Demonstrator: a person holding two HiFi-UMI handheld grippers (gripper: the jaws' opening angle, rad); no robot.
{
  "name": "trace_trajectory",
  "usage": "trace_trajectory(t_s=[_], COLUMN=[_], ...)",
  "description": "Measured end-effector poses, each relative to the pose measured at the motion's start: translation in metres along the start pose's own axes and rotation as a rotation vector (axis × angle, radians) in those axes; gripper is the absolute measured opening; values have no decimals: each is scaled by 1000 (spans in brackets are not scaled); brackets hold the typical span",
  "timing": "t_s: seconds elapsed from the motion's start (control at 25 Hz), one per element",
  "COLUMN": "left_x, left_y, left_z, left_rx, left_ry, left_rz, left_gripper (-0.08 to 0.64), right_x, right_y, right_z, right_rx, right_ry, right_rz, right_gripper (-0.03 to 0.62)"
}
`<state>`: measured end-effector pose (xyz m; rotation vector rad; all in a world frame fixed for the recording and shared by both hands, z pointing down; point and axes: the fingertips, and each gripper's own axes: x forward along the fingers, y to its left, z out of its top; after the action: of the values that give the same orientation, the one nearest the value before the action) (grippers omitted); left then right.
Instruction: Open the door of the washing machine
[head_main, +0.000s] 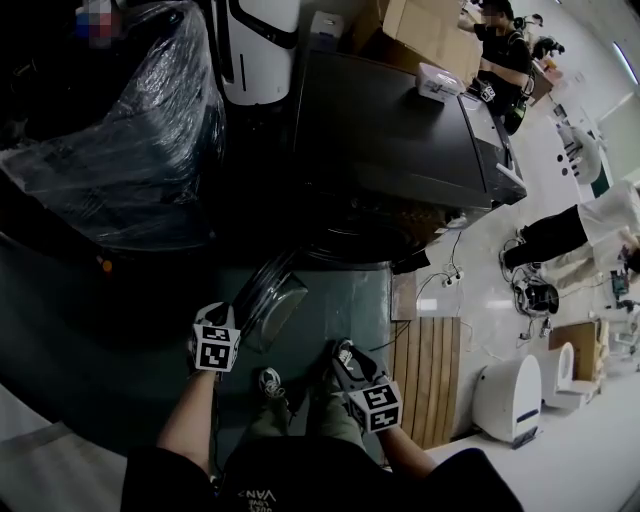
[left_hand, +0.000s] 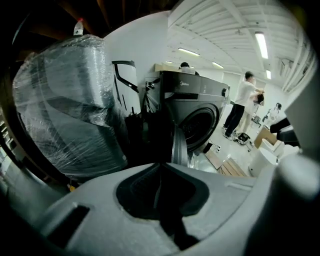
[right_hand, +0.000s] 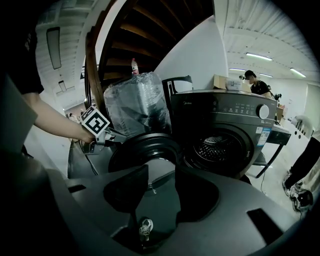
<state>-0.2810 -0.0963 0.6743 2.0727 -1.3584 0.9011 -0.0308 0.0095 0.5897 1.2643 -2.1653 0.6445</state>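
Door (head_main: 268, 300) of the washing machine (head_main: 400, 130) stands swung wide open, which would explain why the left gripper (head_main: 224, 322) hovers near its rim with jaws shut on nothing and the right gripper (head_main: 343, 356) hangs open, empty.

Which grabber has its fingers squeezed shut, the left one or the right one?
The left gripper: its jaws are pressed together with nothing between them. The right gripper has its jaws standing apart, with a clear gap between them.

The washing machine (right_hand: 225, 131) carries a small panel logo (right_hand: 186, 105), seemingly "Midea"; its blue-and-white sticker (right_hand: 263, 134) is too small to read.
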Motion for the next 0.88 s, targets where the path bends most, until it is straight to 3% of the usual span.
trace_trajectory(t_s=[0.52,0.88], left_x=[21,35], left_y=[83,117], left_z=[29,49], left_rx=[12,50], left_ry=[-27,-11], left_rz=[103,130], left_gripper=[18,18], right_x=[15,28], right_y=[18,29], right_z=[14,26], right_rx=[-28,-41], right_ry=[9,-4], right_rz=[13,32], right_gripper=[169,166])
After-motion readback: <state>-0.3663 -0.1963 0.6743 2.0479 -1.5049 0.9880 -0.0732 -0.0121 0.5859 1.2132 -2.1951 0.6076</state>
